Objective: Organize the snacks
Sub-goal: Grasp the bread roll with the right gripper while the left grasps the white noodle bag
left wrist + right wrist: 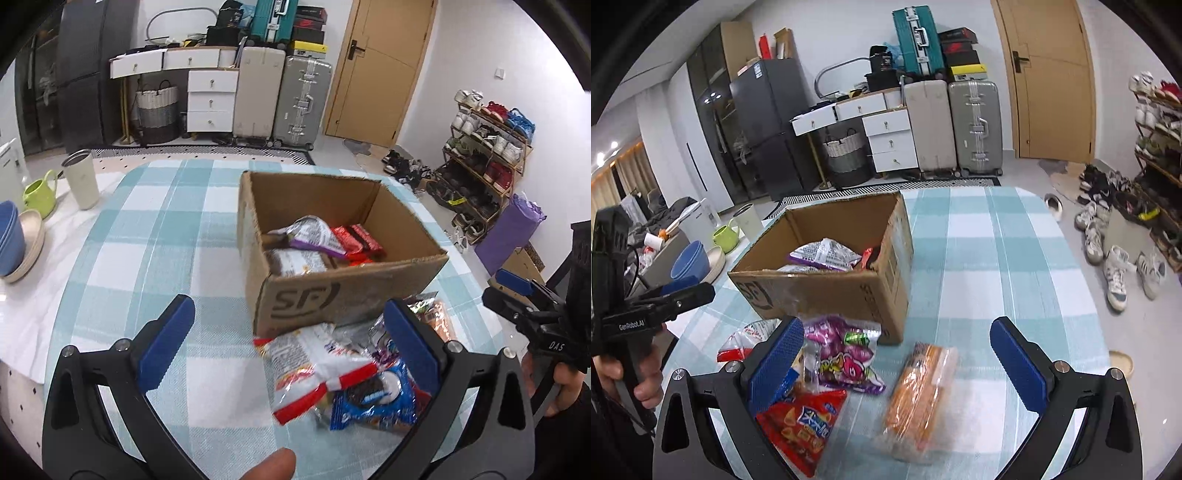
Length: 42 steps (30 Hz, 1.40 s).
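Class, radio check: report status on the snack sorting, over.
Left hand-held gripper and right hand-held gripper open, empty. Cardboard box part filled; orange packet and other packets loose on table. Nothing in the way.

"SF" on cardboard box (314, 295); "GenRobot.AI" on left gripper (690, 288); "OREO" on blue packet (373, 400).

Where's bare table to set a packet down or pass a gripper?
Bare cloth lies between the cardboard box and the tumbler, and right of the box beyond the orange packet. Crowded: the snack pile against the box's near side.
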{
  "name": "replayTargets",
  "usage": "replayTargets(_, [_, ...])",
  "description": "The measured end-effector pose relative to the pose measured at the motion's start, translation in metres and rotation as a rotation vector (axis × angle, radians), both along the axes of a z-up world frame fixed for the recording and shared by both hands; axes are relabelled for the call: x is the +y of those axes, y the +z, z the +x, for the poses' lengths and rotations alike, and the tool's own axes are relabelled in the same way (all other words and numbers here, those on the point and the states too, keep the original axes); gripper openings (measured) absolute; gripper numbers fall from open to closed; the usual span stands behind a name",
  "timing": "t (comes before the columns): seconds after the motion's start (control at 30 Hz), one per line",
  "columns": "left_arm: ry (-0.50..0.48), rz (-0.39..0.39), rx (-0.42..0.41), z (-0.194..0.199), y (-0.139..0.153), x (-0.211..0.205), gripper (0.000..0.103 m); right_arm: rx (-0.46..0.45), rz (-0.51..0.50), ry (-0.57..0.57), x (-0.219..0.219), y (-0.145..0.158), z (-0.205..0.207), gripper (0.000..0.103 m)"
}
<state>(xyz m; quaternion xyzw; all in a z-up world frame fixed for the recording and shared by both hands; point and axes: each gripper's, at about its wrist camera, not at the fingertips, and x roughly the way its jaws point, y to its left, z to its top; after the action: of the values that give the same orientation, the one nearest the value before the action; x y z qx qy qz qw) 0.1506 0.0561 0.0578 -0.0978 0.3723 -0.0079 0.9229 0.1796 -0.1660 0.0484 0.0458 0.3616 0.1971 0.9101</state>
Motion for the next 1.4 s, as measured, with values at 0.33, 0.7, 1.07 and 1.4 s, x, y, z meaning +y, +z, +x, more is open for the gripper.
replayTargets(0.33, [0.029,-0.006,0.046,-0.027,-0.019,0.009,0.102,0.094,-0.045,-0.034,-0.007,-0.030,-0.015,0.103])
replayTargets(0.7, [0.039,-0.045,0.096,-0.017,-0.038,0.009,0.102,0.199,-0.052,-0.035,-0.005,-0.065,-0.018,0.103])
replayTargets(1.07, [0.026,-0.069,0.128,-0.009,-0.049,0.004,0.102,0.239,-0.167,-0.060,0.009,-0.090,0.003,0.103])
replayTargets(1.4, [-0.009,-0.108,0.199,0.027,-0.066,-0.014,0.102,0.243,-0.177,-0.054,0.007,-0.098,0.007,0.102])
